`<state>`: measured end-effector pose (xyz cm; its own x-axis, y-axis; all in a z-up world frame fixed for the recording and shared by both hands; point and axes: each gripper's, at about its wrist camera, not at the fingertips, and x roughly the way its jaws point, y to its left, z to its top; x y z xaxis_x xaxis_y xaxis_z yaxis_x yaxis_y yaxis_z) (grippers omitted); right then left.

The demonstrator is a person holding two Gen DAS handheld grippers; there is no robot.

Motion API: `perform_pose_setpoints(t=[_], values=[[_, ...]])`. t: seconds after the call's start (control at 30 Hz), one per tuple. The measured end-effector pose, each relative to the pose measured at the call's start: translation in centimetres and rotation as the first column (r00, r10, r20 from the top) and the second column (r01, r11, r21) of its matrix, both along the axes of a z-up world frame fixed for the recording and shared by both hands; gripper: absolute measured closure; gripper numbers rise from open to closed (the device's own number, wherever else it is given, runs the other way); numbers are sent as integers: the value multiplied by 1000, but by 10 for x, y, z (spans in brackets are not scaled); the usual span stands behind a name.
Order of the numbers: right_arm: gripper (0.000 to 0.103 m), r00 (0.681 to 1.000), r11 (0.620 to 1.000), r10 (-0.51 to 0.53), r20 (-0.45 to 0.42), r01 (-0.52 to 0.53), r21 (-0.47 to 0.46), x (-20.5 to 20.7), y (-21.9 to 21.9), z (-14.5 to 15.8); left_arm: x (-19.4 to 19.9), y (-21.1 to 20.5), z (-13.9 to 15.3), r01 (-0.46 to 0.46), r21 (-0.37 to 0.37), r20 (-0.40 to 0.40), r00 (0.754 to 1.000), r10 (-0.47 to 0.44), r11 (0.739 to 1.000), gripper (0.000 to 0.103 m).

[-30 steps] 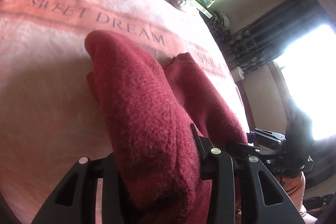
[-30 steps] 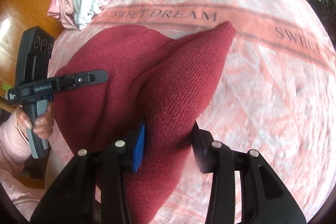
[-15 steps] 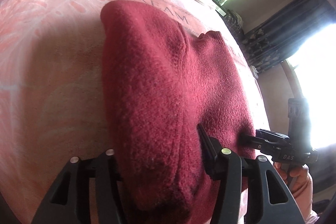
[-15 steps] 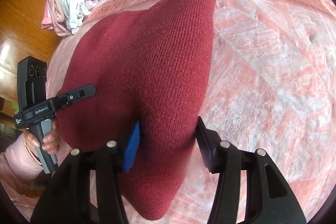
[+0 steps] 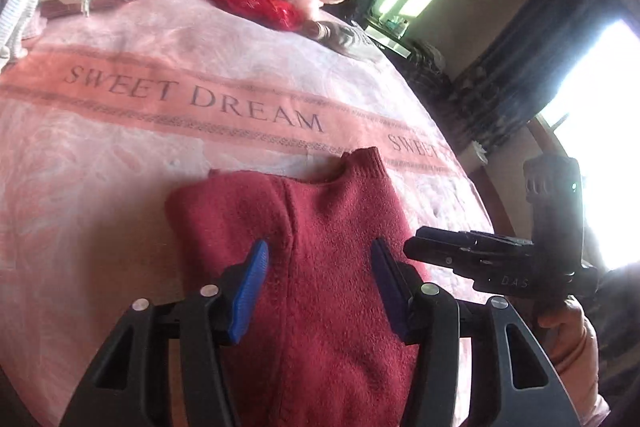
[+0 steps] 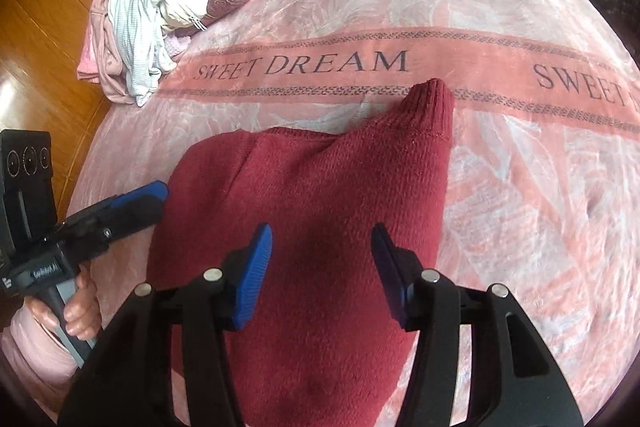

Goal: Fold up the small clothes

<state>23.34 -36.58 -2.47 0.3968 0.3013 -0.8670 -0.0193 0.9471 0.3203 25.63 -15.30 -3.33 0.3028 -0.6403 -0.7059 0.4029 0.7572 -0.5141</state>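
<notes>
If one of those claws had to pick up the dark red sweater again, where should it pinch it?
Probably the ribbed cuff that sticks out at the far end of the sweater. It is narrow, free of the folded bulk and lies on the pink blanket, so the right claw, now open, could come from above, across its width.

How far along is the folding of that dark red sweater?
One fold looks done: the red sweater lies doubled on the pink blanket. In hand: nothing; the left tongs and right tongs have just opened, gripping no cloth. Left: probably further folds, plus the clothes pile.
</notes>
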Motion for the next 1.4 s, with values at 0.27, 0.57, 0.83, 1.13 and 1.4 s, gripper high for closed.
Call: perform_pose_setpoints(t=[0.27, 0.57, 0.83, 1.13, 1.4], values=[[62, 995, 998, -64, -74, 65, 16, 8, -22, -38, 15, 1, -59, -4, 42, -111, 994, 9, 999, 65], [63, 993, 992, -110, -49, 113, 61, -1, -30, -39, 14, 6, -63, -2, 36, -127, 992, 6, 999, 70], [37, 988, 987, -155, 7, 155, -51, -74, 1, 6, -45, 20, -14, -94, 185, -5, 995, 96, 978, 23], [23, 977, 961, -215, 2, 212, -180, -158, 41, 8, -128, 41, -8, -138, 329, 10, 990, 142, 934, 18], [19, 981, 956, -194, 2, 190, -224, -203, 72, 5, -178, 50, -4, -130, 383, 17, 991, 134, 914, 18]])
